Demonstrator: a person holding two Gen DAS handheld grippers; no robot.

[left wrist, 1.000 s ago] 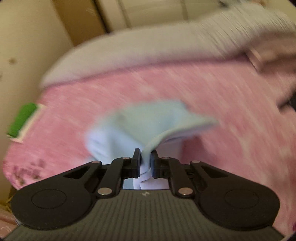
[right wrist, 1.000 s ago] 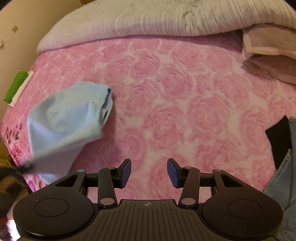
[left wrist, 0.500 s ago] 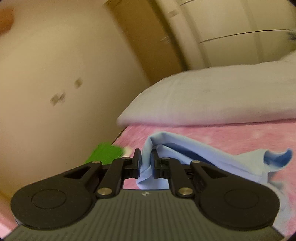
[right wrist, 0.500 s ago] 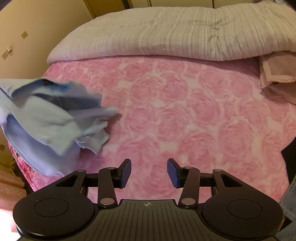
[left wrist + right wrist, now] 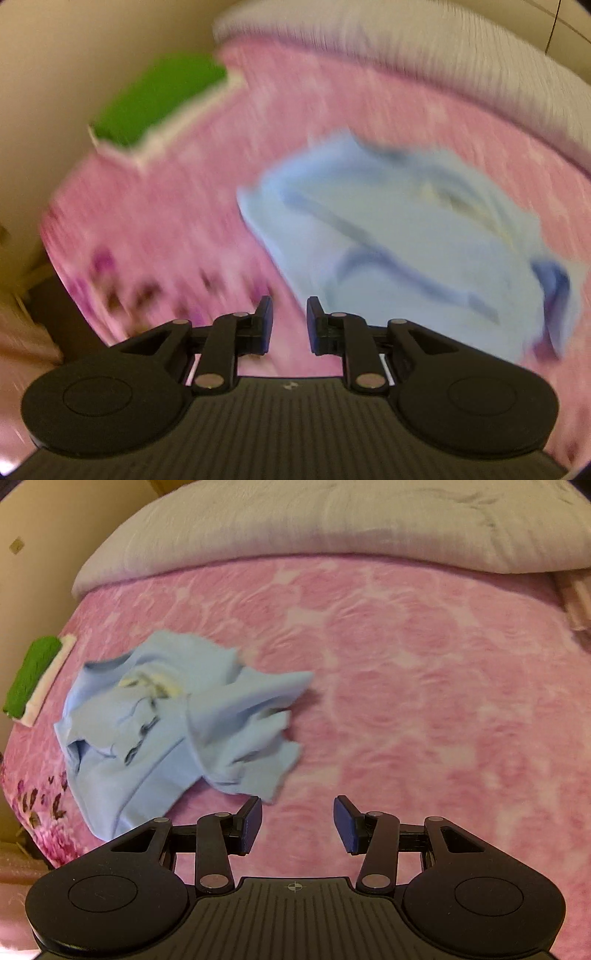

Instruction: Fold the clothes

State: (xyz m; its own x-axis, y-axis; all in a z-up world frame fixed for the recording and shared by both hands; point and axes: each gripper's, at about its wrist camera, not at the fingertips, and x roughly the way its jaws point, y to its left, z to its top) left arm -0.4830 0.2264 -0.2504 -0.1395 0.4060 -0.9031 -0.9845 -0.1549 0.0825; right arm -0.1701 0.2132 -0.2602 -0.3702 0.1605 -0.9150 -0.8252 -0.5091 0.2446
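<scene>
A light blue shirt (image 5: 177,716) lies crumpled on the pink rose-patterned bedspread (image 5: 406,686), near the bed's left side. In the blurred left wrist view the shirt (image 5: 417,236) lies ahead and to the right of my left gripper (image 5: 289,325), which is open and empty above the bed's edge. My right gripper (image 5: 297,823) is open and empty, just right of the shirt's near edge and above the bedspread.
A green and white folded cloth (image 5: 37,679) lies at the bed's left edge, also in the left wrist view (image 5: 159,99). A grey-white quilt (image 5: 332,528) is heaped along the far side. A beige wall (image 5: 44,74) stands left of the bed.
My left gripper has opened and let go of the blue shirt, which now lies on the bed. The left view has swung down toward the bed. The right gripper stays open.
</scene>
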